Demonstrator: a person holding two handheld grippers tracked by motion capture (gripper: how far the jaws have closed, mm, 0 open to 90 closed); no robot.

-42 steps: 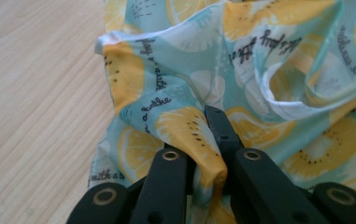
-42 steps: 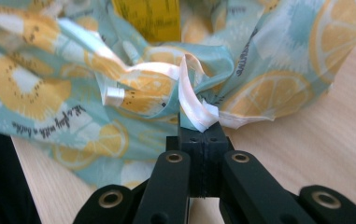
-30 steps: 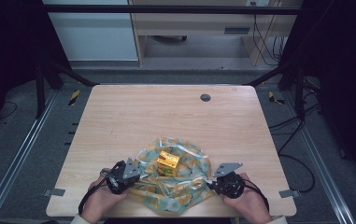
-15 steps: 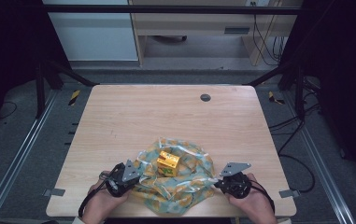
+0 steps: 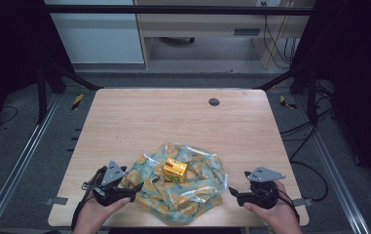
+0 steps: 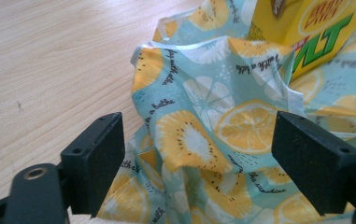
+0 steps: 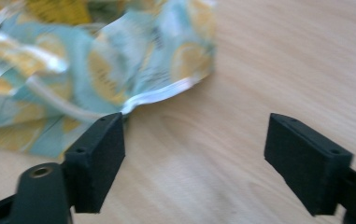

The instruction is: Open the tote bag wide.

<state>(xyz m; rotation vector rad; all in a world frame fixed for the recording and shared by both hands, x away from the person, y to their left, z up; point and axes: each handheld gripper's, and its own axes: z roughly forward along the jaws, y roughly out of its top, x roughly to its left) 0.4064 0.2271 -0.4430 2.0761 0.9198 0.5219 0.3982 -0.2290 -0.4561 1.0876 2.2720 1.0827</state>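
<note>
The lemon-print cloth (image 5: 180, 187) is lying crumpled on the near half of the bench (image 5: 173, 122), its spread running left to right between the two hands, its folds bunching up around a yellow box (image 5: 175, 170). That box is sitting in the middle of the cloth, standing up with one corner turned toward the person; in the left gripper view its green lettering (image 6: 323, 39) is slanting. The left gripper (image 5: 133, 187) is resting at the cloth's left edge, its jaws having just been opening and now standing wide, with a fold of cloth (image 6: 199, 135) lying loose between them. The right gripper (image 5: 232, 192) is sitting just beside the cloth's right edge, jaws likewise just opened wide, with bare wood between them and the hem (image 7: 161, 95) near its left jaw.
</note>
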